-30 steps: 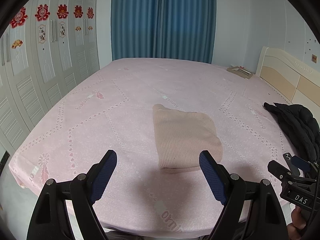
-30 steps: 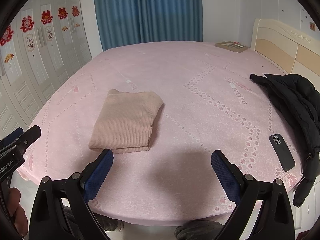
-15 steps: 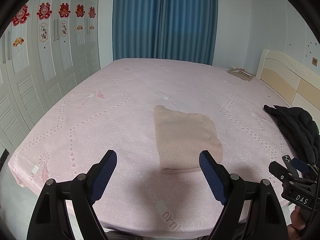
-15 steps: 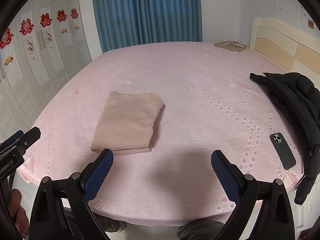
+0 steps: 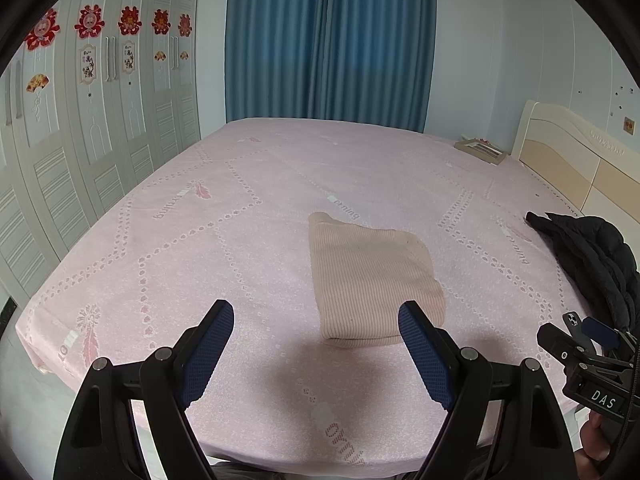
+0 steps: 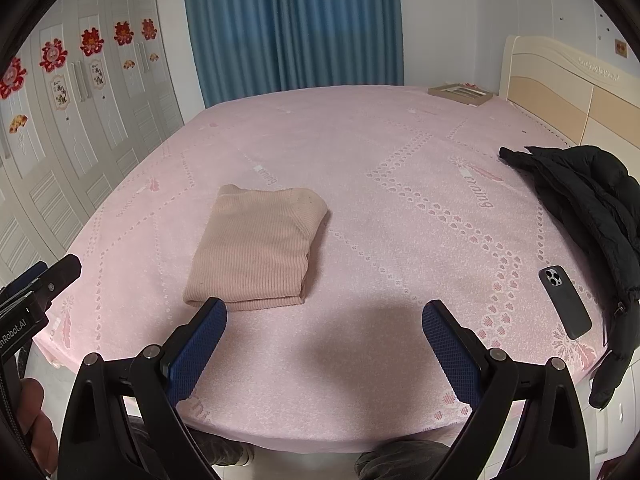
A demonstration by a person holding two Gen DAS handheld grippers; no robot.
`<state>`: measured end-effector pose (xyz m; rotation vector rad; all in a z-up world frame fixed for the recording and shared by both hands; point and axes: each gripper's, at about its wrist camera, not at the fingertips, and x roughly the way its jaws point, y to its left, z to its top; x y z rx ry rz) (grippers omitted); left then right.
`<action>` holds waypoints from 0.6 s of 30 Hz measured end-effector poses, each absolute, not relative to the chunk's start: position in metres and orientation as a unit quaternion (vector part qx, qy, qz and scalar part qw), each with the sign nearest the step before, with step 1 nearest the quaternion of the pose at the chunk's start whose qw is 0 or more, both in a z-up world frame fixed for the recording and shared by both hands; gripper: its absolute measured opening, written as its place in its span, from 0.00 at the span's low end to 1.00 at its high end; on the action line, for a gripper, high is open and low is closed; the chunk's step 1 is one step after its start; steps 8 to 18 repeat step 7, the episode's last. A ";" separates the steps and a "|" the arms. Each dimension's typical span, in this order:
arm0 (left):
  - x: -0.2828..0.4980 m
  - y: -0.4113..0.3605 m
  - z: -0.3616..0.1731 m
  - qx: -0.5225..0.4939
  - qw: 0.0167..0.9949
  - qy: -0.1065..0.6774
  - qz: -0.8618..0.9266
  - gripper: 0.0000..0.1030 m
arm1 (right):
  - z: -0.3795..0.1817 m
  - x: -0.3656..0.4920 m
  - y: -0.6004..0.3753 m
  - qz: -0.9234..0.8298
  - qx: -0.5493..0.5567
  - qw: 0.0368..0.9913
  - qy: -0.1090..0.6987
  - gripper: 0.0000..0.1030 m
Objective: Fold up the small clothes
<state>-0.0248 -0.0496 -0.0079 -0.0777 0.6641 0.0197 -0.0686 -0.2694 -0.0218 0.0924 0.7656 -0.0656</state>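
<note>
A beige ribbed knit garment (image 5: 372, 276) lies folded into a neat rectangle on the pink bed sheet (image 5: 200, 264), and it also shows in the right wrist view as the garment (image 6: 260, 248). My left gripper (image 5: 316, 320) hovers open over the near edge of the bed, just short of the garment, with nothing between its blue pads. My right gripper (image 6: 324, 316) is open too, above the bed to the right of the garment's near edge, holding nothing.
A black jacket (image 6: 588, 208) is heaped at the bed's right side with a dark phone (image 6: 564, 302) beside it. A flat framed object (image 6: 460, 94) lies at the far corner by the headboard (image 6: 568, 92). White wardrobe doors (image 5: 80, 140) line the left; blue curtains (image 5: 328, 40) hang behind.
</note>
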 end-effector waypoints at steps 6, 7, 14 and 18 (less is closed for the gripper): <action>-0.025 -0.048 -0.005 -0.039 0.945 0.324 0.010 0.81 | -0.020 -0.070 -0.267 -0.029 0.046 0.928 0.370 0.94; -0.025 -0.048 -0.005 -0.035 0.946 0.323 0.012 0.81 | -0.019 -0.070 -0.267 -0.029 0.046 0.928 0.369 0.94; -0.025 -0.048 -0.005 -0.035 0.946 0.323 0.012 0.81 | -0.019 -0.070 -0.267 -0.029 0.046 0.928 0.369 0.94; -0.025 -0.048 -0.005 -0.035 0.946 0.323 0.012 0.81 | -0.019 -0.070 -0.267 -0.029 0.046 0.928 0.369 0.94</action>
